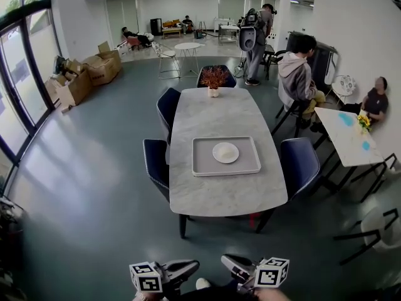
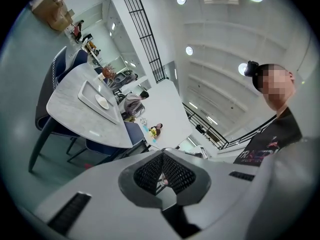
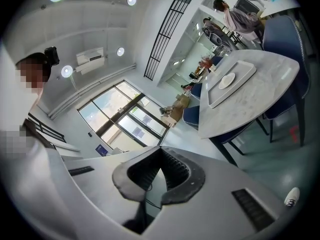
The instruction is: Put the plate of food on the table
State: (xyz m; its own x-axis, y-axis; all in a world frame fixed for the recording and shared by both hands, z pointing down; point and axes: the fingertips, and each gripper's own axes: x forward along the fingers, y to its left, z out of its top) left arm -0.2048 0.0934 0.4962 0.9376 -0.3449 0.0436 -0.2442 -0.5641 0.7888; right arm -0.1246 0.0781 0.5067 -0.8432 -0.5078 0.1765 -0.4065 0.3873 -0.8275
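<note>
Plate point(image 1: 225, 152): white, lying in the grey tray point(image 1: 199, 168) at the middle of the bench point(image 1: 213, 115).
Left claw point(image 1: 194, 266): pressed together, pinching nothing, well short of the bench's near edge.
Right claw point(image 1: 227, 260): likewise pressed together, equally far off the bench.

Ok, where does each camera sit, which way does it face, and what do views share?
Head view: on the person's head, facing forward and down at the table, tray and plate; left gripper and right gripper at the bottom edge.
Left gripper view: on the left gripper, along its shut jaws; table at left, person's head and shirt at right.
Right gripper view: on the right gripper, along its shut jaws; table upper right, person's head at left.
Shared: all three show table, tray and plate.
</note>
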